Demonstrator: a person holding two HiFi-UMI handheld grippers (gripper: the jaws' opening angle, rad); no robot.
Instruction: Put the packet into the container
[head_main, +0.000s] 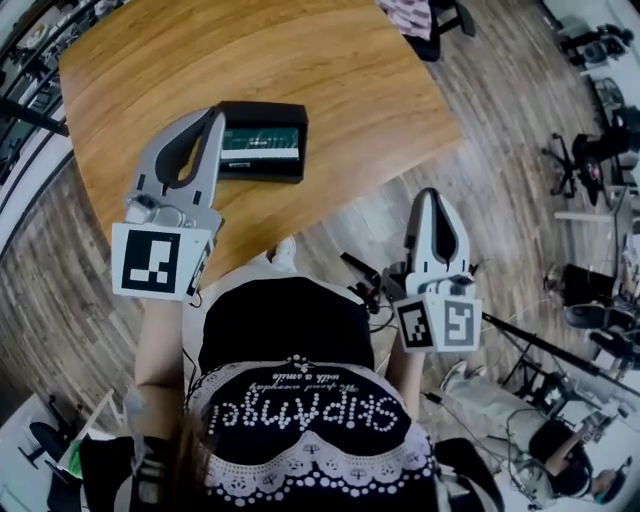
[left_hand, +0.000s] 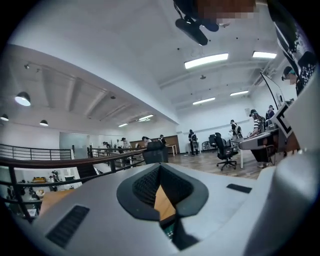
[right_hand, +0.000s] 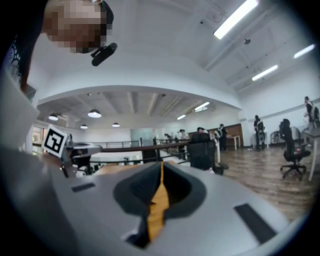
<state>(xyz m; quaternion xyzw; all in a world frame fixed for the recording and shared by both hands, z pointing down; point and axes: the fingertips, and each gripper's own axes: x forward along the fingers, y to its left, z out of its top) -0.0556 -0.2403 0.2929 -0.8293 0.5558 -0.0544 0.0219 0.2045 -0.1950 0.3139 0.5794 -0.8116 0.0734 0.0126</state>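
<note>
A black container (head_main: 294, 112) lies on the round wooden table (head_main: 200, 50), and a dark green packet (head_main: 260, 143) lies flat inside it. My left gripper (head_main: 215, 113) is raised over the table just left of the container, jaws shut with nothing between them. In the left gripper view that gripper (left_hand: 160, 165) points level across the room, and only a sliver of table and packet shows through the gap behind its tips. My right gripper (head_main: 428, 193) hangs off the table's near right edge, over the floor, also shut and empty. The right gripper view shows the right gripper (right_hand: 161, 163) with its tips meeting.
The table's curved edge (head_main: 330, 215) runs between the two grippers. Cables and stands (head_main: 365, 285) lie on the wooden floor below. Office chairs (head_main: 585, 150) stand at the right. A railing (left_hand: 75, 162), desks and several people fill the far room.
</note>
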